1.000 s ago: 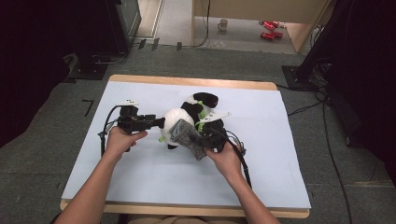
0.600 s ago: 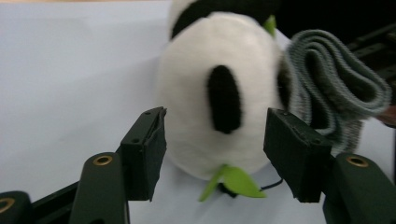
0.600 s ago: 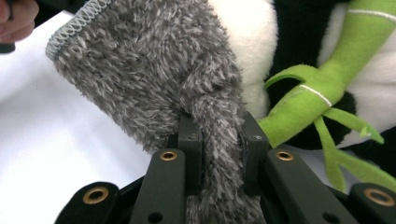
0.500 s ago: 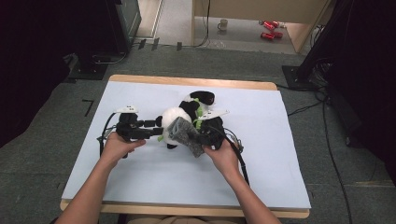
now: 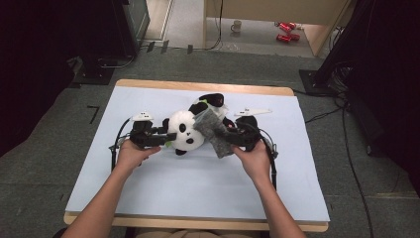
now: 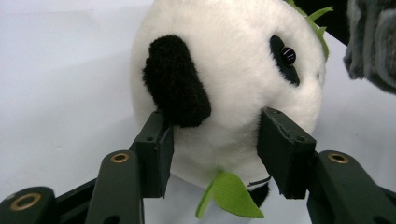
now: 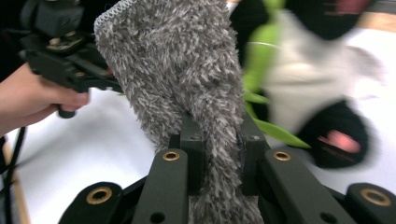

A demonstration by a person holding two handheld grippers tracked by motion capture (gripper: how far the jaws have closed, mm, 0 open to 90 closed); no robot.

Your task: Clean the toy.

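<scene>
Panda steadied by the head while a grey cloth is brought to it

On the pale worktop (image 5: 148, 198) the plush panda (image 5: 184, 131) lies on its side. The left gripper (image 6: 212, 149) brackets the head, its jaws half open and just now closing, the pads set against the fur below the black ear (image 6: 175, 79) and at the cheek. This looks like a hold meant to keep the toy from sliding. The right gripper (image 7: 219, 154) has its jaws clamped tight on a fluffy grey cloth (image 7: 187, 70), which stands up out of them. In the high view the cloth lies across the panda's far side, probably so it can wipe the fur. A green leaf (image 6: 229, 196) pokes out under the chin.
</scene>
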